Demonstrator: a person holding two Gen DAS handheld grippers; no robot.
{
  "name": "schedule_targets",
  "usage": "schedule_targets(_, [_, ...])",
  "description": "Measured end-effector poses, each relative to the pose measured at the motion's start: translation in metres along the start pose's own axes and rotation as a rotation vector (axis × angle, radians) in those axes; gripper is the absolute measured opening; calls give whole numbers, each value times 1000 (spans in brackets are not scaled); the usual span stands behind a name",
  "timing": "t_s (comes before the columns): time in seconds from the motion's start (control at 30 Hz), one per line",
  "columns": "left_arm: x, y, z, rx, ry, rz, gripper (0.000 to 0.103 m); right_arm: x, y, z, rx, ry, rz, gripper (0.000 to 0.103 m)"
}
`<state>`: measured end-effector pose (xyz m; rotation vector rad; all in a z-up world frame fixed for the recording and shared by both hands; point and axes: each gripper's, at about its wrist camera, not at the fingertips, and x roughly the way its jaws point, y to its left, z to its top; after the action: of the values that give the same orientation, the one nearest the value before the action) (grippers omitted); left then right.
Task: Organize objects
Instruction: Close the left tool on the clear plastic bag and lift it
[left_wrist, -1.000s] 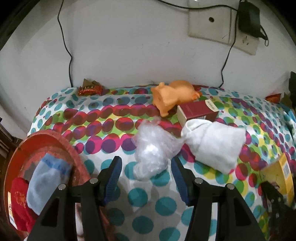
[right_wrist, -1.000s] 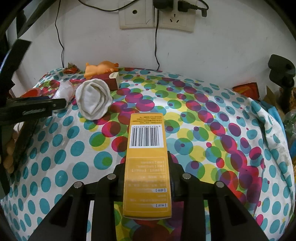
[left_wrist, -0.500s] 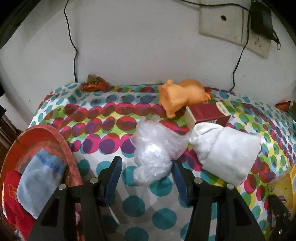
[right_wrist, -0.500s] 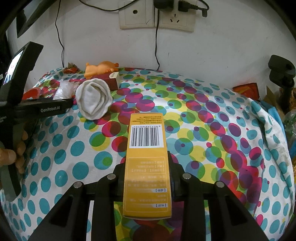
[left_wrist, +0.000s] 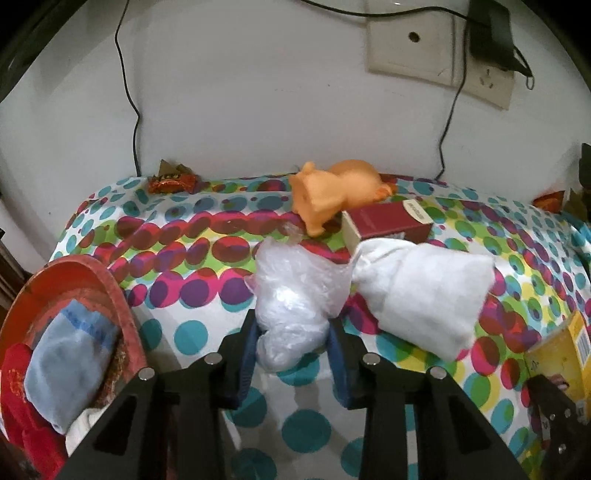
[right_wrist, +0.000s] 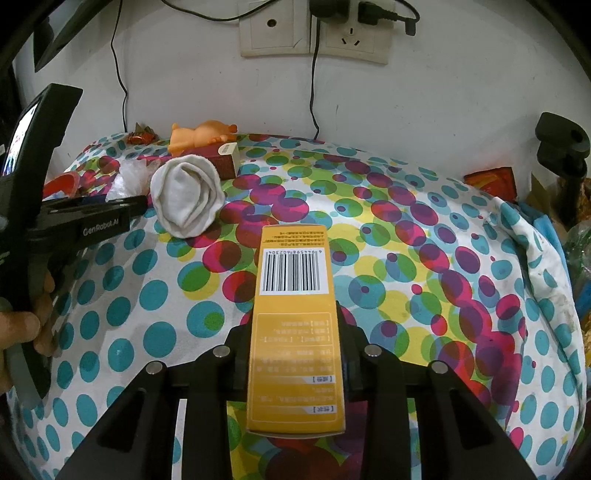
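Here the left gripper (left_wrist: 291, 345) is squeezing the crumpled clear plastic bag (left_wrist: 295, 295) near the table's left edge, while the right gripper (right_wrist: 295, 350) is gripping the tall yellow cardboard box (right_wrist: 295, 332).

My left gripper (left_wrist: 291, 345) has moved forward over the dotted cloth, so the crumpled plastic bag (left_wrist: 295, 295) that lay ahead of its tips now sits between the blue pads (left_wrist: 248, 350). The pads have also drawn together and now touch the bag's near end on both sides.

Black fingers (left_wrist: 247, 354), blue pads, silver screws
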<state>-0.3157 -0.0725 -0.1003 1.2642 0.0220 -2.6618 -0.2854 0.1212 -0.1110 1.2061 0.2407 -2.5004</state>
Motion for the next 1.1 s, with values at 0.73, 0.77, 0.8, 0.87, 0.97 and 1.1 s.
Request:
schedule_targets(0.73, [-33, -17, -44, 57, -6, -70, 35, -2, 1, 5, -3, 2, -3, 31])
schedule_targets(0.77, [-34, -17, -46, 56, -6, -73, 35, -2, 2, 5, -4, 1, -4, 31])
schedule_targets(0.8, [-36, -17, -47, 54, -8, -71, 35, -2, 2, 5, -5, 2, -6, 31])
schedule_targets(0.87, [-39, -18, -49, 58, -17, -71, 35, -2, 1, 5, -9, 2, -9, 31])
schedule_targets(0.97, [-50, -22, -54, 74, -51, -67, 35, -2, 1, 6, -12, 2, -13, 31])
schedule_targets(1.1, [-58, -28, -61, 102, -61, -63, 35, -2, 3, 6, -19, 1, -21, 31])
